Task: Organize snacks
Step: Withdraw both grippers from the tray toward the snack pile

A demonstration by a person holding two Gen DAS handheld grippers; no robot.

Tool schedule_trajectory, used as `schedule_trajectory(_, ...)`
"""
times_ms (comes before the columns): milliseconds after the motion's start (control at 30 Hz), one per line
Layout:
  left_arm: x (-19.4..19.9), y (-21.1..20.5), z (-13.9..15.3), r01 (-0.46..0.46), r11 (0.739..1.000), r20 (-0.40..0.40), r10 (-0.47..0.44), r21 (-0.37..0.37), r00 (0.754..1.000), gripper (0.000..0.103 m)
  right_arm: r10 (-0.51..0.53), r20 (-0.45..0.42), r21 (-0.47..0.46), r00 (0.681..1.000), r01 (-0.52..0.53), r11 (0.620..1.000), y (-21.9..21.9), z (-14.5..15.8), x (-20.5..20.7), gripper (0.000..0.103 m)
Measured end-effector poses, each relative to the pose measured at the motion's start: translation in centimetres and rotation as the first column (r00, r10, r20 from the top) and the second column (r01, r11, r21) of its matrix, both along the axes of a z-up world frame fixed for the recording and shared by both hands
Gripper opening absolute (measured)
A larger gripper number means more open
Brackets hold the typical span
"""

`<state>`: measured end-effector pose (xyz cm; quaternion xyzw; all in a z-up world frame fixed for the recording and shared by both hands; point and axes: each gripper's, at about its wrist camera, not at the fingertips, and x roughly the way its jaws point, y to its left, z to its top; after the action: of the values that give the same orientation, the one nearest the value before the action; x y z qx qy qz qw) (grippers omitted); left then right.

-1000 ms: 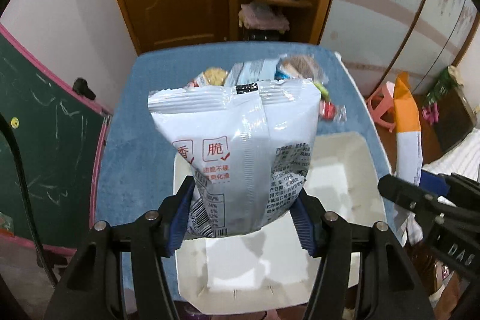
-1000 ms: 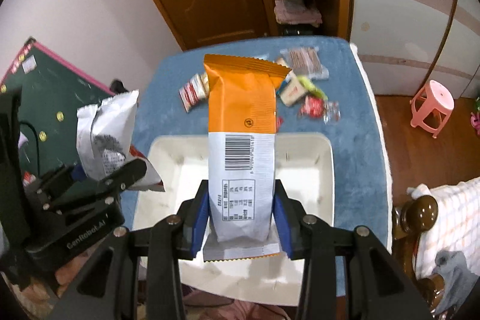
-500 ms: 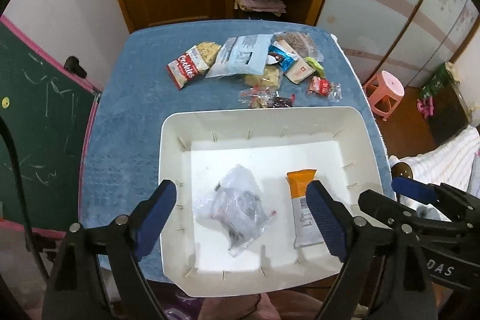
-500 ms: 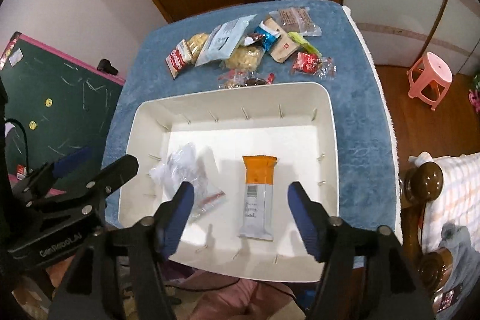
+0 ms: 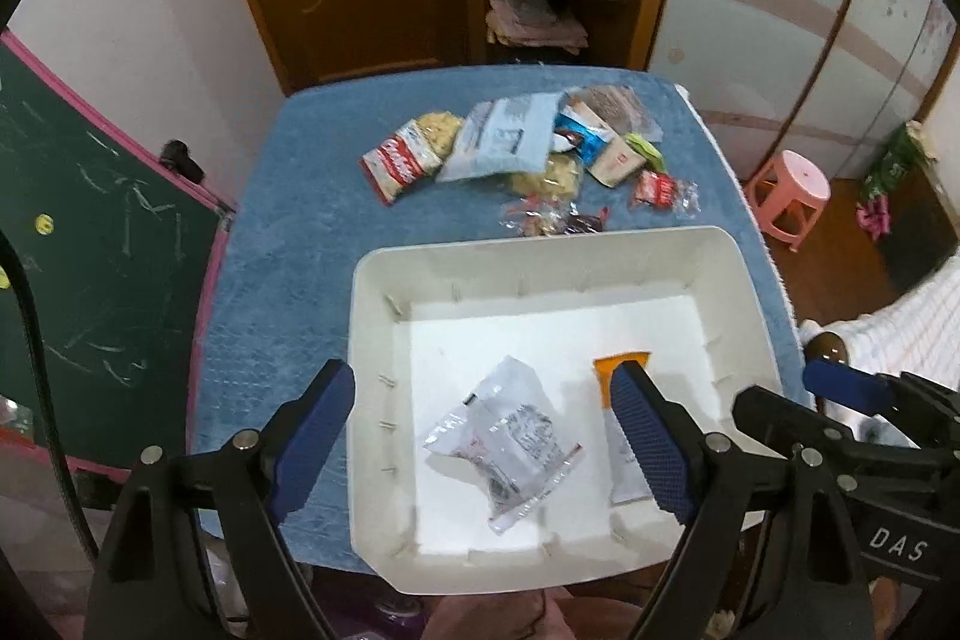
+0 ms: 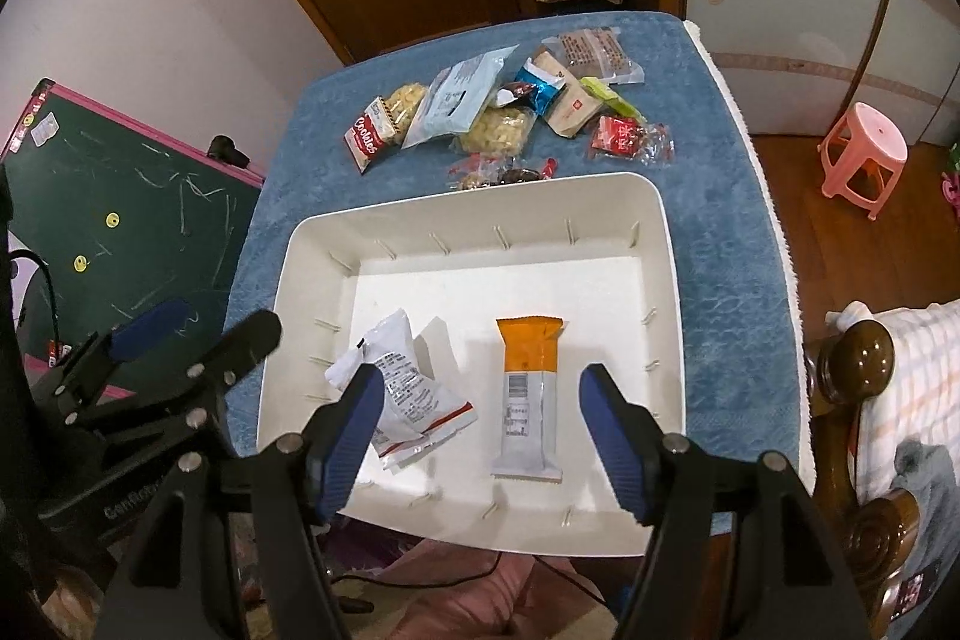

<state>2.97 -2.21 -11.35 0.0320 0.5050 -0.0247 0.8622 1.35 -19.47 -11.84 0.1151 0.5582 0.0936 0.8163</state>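
Blue table [image 5: 288, 244], white tray [image 6: 654, 232] holding snacks

White tray [image 6: 660, 244] on blue cloth [image 6: 714, 196]; silver-white packet [image 6: 414, 388]; orange-and-white bar wrapper [image 6: 528, 382]; blue gripper pads [image 6: 348, 430].

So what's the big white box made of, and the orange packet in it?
White tray: looks like hard, smooth plastic; thin moulded walls with little ribs. Orange packet: seems a shiny plastic film wrapper, with crimped ends and a printed barcode.
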Motion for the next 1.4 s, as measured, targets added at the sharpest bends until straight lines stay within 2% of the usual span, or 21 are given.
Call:
schedule_trajectory(67, -0.1, 0.0, 0.2, 0.003, 1.000, 0.011, -0.003, 0.001, 1.000, 0.082, 0.001, 0.003, 0.000, 1.000, -0.001, 1.000, 0.0, 0.0, 0.0, 0.069)
schedule_trajectory(500, -0.2, 0.0, 1.1, 0.013, 1.000, 0.048, -0.013, 0.005, 0.999, 0.082, -0.017, 0.038, 0.004, 0.999, 0.017, 1.000, 0.0, 0.7, 0.0, 0.068)
schedule_trajectory(700, 0.6, 0.3, 0.8, 0.026, 0.999, 0.009, -0.026, -0.029, 1.000, 0.082, -0.017, 0.064, 0.008, 0.998, 0.016, 1.000, 0.1, 1.2, 0.5, 0.069)
schedule_trajectory(900, 1.9, 0.2, 0.2, 0.028, 0.999, -0.020, -0.029, -0.019, 0.999, 0.082, -0.027, 0.070, 0.010, 0.997, 0.026, 1.000, 0.0, 1.2, 1.6, 0.068)
schedule_trajectory(1100, 4.1, 0.6, -0.6, 0.020, 0.999, -0.069, -0.022, -0.030, 0.997, 0.082, -0.043, 0.059, 0.027, 0.997, 0.042, 0.999, -0.3, 0.6, 3.1, 0.068)
schedule_trajectory(1400, 8.4, 0.8, -1.6, 0.019, 0.998, -0.092, -0.024, -0.054, 0.995, 0.082, -0.083, 0.028, 0.064, 0.996, 0.081, 0.995, -1.2, -0.5, 6.3, 0.068)
